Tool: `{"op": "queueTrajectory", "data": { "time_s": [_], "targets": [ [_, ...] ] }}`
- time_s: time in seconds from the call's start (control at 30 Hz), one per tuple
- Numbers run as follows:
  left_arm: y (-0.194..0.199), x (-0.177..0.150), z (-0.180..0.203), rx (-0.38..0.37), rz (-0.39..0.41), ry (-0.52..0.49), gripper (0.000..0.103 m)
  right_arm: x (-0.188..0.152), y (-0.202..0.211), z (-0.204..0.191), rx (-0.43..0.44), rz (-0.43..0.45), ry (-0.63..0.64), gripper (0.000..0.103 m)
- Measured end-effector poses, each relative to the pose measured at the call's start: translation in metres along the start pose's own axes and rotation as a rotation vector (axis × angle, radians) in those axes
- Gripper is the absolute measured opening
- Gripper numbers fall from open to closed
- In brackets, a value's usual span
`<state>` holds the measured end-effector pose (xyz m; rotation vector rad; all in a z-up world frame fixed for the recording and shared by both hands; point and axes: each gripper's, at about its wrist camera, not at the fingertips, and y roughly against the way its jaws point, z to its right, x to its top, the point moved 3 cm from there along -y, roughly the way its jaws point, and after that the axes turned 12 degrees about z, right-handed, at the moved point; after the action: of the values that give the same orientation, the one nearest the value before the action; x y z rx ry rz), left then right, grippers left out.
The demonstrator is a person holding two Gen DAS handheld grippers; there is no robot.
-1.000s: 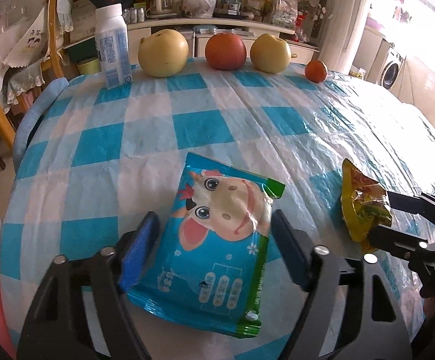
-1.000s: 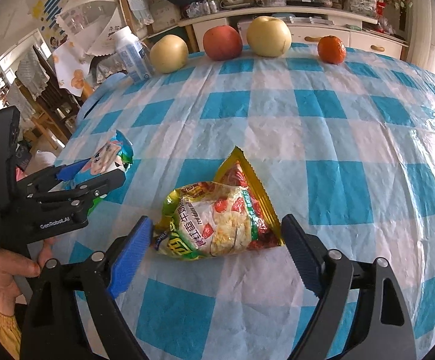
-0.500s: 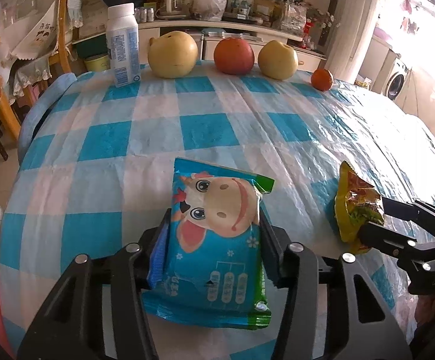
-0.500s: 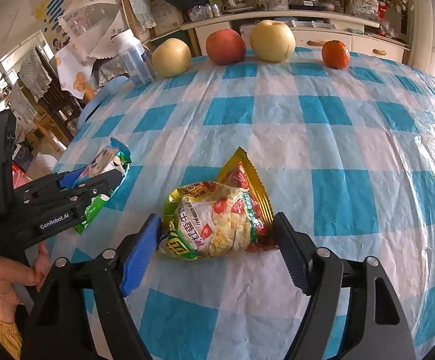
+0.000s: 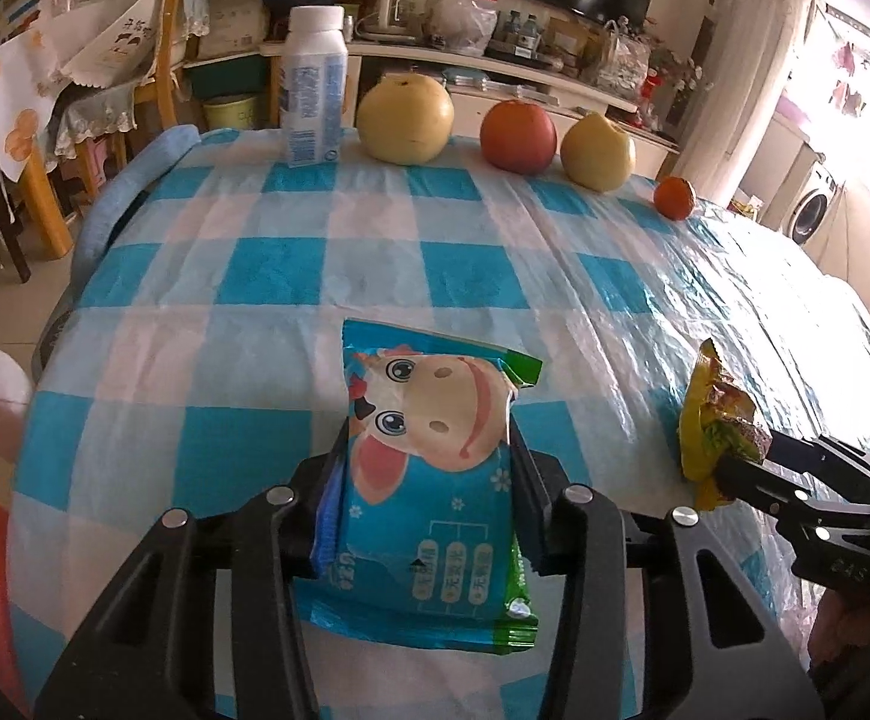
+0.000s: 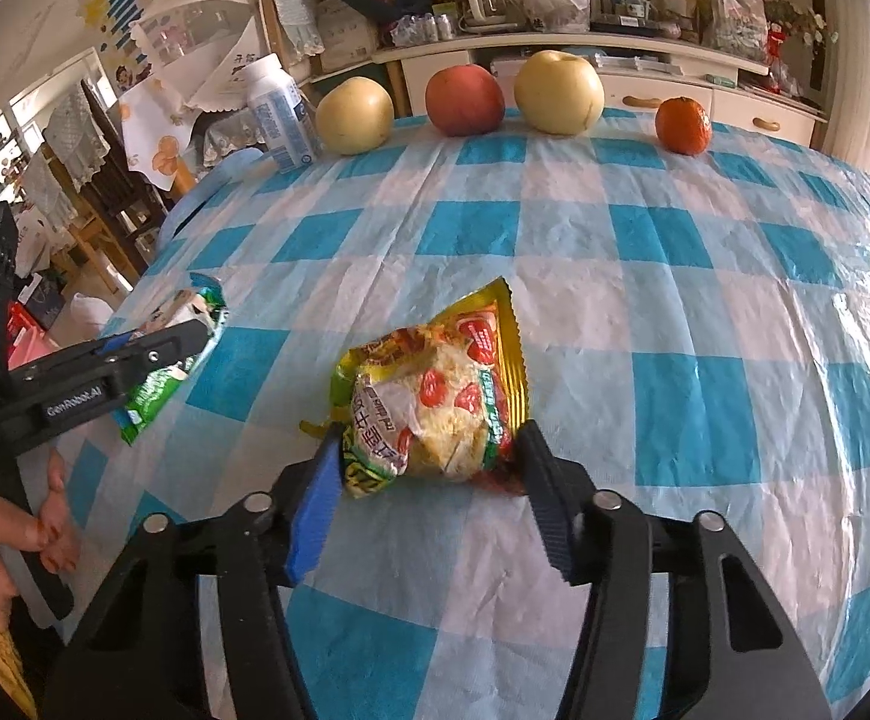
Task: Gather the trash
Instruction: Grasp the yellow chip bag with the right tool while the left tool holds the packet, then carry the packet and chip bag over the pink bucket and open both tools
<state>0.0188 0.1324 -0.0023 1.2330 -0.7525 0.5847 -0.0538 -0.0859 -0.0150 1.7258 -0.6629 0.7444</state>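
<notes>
A blue snack packet [image 5: 423, 480] with a cartoon cow sits between the pads of my left gripper [image 5: 426, 456]. The jaws are closing and both pads press its long sides. From the right wrist view, the left gripper [image 6: 153, 354] holds the packet's green end [image 6: 156, 390] just above the cloth. A crumpled yellow noodle packet [image 6: 435, 402] is squeezed between the pads of my right gripper [image 6: 429, 438], whose jaws are also closing. In the left wrist view, the same yellow packet [image 5: 714, 420] sticks up from the right gripper [image 5: 759, 456].
Along the far edge of the blue-and-white checked tablecloth [image 5: 375, 276] stand a white milk bottle [image 5: 312, 96], a yellow pear [image 5: 405, 117], a red apple [image 5: 518, 135], another pear [image 5: 597, 150] and a tangerine [image 5: 674, 198]. A hand [image 6: 3, 534] holds the left gripper. Chairs stand left of the table.
Both pairs of jaws have closed in from wide open onto their packets. The yellow packet is now bunched up between the right pads. The left gripper has shifted a little with the blue packet.
</notes>
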Motion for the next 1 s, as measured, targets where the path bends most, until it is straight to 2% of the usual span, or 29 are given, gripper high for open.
{"op": "queueTrajectory", "data": {
  "time_s": [0.5,1.0],
  "targets": [
    [0.033,0.010,-0.026,0.023,0.072,0.041,0.046,0.007,0.011,-0.012,0.004,0.073,0.040,0.043],
    [0.069,0.016,-0.050,0.061,0.136,0.069,0.046,0.012,0.031,-0.047,0.052,0.131,0.121,0.041]
  ]
}}
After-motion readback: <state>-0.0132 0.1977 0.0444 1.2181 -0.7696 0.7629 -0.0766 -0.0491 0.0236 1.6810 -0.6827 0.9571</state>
